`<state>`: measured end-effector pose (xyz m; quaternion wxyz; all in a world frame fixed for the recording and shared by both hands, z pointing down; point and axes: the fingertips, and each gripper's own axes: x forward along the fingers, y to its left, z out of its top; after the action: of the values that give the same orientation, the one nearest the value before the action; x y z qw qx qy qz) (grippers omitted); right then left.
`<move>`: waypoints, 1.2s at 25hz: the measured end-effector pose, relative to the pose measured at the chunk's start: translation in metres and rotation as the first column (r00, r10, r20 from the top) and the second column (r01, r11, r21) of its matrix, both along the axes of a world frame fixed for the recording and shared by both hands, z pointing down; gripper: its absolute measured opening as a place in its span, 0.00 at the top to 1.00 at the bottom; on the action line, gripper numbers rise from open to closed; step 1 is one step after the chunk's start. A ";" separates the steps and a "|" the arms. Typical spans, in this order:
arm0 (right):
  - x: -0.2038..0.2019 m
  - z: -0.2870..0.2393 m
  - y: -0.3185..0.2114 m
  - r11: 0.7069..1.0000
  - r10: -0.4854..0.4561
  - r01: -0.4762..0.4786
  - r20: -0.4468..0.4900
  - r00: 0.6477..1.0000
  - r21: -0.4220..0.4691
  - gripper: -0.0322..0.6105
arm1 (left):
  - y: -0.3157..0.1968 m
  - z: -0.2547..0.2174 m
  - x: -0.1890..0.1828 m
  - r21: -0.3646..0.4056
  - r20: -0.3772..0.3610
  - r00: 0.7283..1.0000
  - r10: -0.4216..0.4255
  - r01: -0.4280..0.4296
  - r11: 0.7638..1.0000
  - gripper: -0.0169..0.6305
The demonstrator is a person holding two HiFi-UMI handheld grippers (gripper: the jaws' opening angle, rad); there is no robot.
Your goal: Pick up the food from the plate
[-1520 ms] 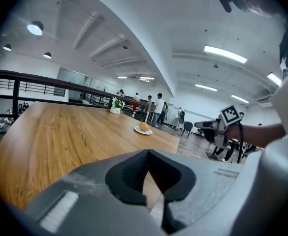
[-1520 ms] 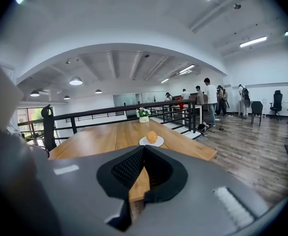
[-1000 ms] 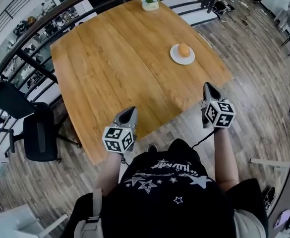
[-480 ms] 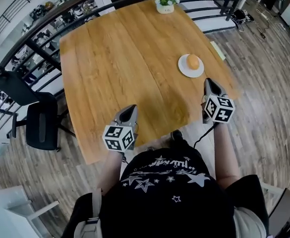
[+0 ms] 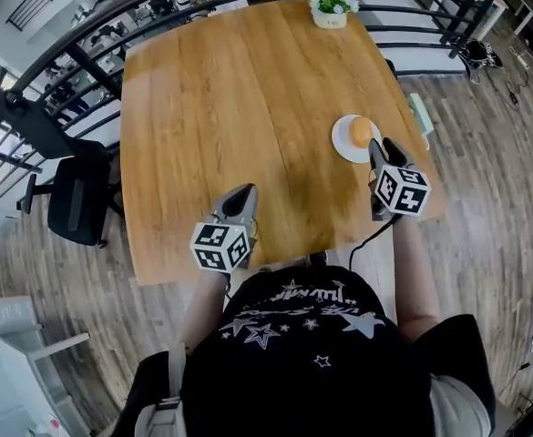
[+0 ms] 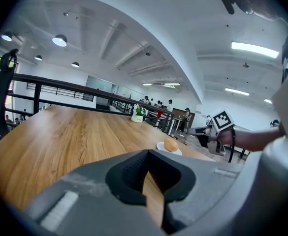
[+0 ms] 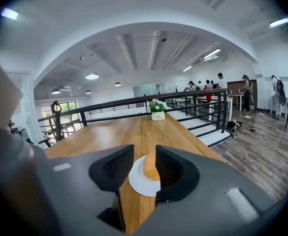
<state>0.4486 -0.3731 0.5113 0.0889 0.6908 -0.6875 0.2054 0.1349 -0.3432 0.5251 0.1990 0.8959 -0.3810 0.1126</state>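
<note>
An orange-brown bun (image 5: 362,131) lies on a small white plate (image 5: 343,144) near the right edge of the wooden table (image 5: 239,107). My right gripper (image 5: 381,151) hovers just short of the plate with its jaws opening and nothing between them. In the right gripper view the bun (image 7: 150,167) and plate (image 7: 138,183) show through the gap of that gripper (image 7: 144,154). My left gripper (image 5: 241,197) is shut and empty over the table's near edge. In the left gripper view, this gripper (image 6: 147,157) points toward the bun (image 6: 171,145) far ahead.
A small potted plant (image 5: 330,7) stands at the table's far edge. A black railing (image 5: 84,71) runs behind and left of the table, with a dark chair (image 5: 79,198) at the left. Wood floor (image 5: 494,153) lies to the right.
The person has stepped up to the table. My right gripper has moved forward from the floor side to the plate. The left gripper now reaches over the table's near edge.
</note>
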 end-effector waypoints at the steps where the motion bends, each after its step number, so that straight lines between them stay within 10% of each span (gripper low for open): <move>1: 0.002 0.005 -0.006 1.000 -0.016 0.016 0.004 1.000 -0.010 0.73 | -0.001 0.001 0.003 -0.001 0.003 1.000 -0.013 0.013 1.000 0.97; 15: 0.002 0.079 -0.064 0.972 -0.159 0.165 0.046 0.986 -0.170 0.42 | -0.018 0.015 0.014 -0.023 0.022 0.984 -0.179 0.180 0.983 0.97; 30: 0.012 0.130 -0.087 0.942 -0.187 0.192 0.043 0.981 -0.277 0.37 | -0.015 0.032 0.020 -0.071 0.058 0.957 -0.284 0.288 0.955 0.97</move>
<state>0.4605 -0.4599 0.6411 0.1994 0.6002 -0.7155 0.2966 0.1549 -0.3580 0.5573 0.2394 0.8198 -0.5065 0.1187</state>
